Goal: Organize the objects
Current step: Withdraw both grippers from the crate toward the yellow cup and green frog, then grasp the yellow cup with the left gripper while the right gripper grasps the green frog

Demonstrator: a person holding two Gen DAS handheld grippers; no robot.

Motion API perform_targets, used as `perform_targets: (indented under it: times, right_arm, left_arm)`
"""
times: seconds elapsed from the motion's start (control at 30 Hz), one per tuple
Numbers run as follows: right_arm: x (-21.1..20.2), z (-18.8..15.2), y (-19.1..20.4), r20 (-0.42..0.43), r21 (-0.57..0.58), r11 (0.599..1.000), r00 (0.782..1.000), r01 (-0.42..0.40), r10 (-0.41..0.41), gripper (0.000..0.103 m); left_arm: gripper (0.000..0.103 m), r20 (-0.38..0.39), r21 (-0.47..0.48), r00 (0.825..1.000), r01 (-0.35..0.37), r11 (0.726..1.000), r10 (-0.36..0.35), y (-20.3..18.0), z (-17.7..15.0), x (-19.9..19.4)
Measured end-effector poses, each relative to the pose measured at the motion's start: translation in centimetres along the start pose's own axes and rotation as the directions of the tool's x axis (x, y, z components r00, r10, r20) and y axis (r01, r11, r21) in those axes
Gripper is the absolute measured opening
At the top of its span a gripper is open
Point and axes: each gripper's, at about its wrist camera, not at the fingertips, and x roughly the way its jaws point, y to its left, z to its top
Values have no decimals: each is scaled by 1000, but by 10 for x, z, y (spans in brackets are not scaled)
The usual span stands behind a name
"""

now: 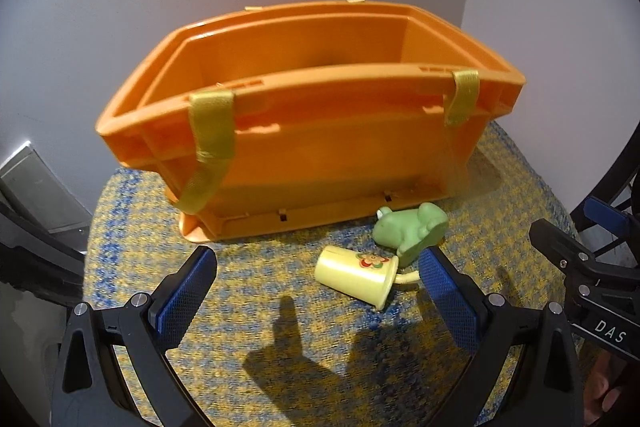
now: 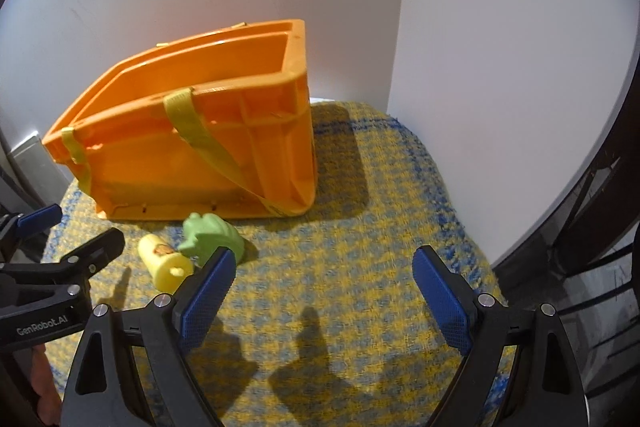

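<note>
An orange plastic basket [image 1: 320, 131] [image 2: 160, 147] with yellow straps stands on a round yellow-and-blue woven mat [image 1: 280, 327] [image 2: 340, 267]. In front of it lie a green toy frog [image 1: 412, 229] [image 2: 212, 231] and a small yellow cup [image 1: 358, 275] [image 2: 162, 261] with a flower print, tipped on its side. My left gripper [image 1: 318, 269] is open above the mat, the cup between its fingers near the right pad, untouched. My right gripper [image 2: 324, 267] is open over bare mat, the frog just past its left finger.
White walls meet in a corner behind the basket. A grey panel [image 1: 36, 183] sits low on the wall at left. The mat's rim falls away at right [image 2: 480, 259]. Each gripper shows at the edge of the other's view [image 1: 592, 267] [image 2: 60, 267].
</note>
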Motion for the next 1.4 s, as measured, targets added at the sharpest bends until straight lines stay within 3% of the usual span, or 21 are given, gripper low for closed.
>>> perform_targets:
  times: [0.7,0.8,0.9,1.17,1.4]
  right_arm:
    - [35,-13,-14,-77,21,999,996,39,-37,90]
    - [37,-13,-14,-82,20,999,996,42,-40,90]
    - [38,-13,-14,-86,19,999,995,43,-41,90]
    - [34,-11,-11,-83,11,999,996,37,-36,90]
    - [25,-7,8,-70,-25,1000,998,-3,2,90]
  left_arm:
    - [102,-98,28,994,53,998,-50,-21,-11,58]
    - [97,-105,29,993,59,998,-56,-21,-11,63]
    - [75,-124,33,989,85,996,-80,-23,-13,67]
    - [75,-120,16,990,83,996,-80,-20,-19,55]
    - [75,-99,-29,995,25,999,-28,5,-28,28]
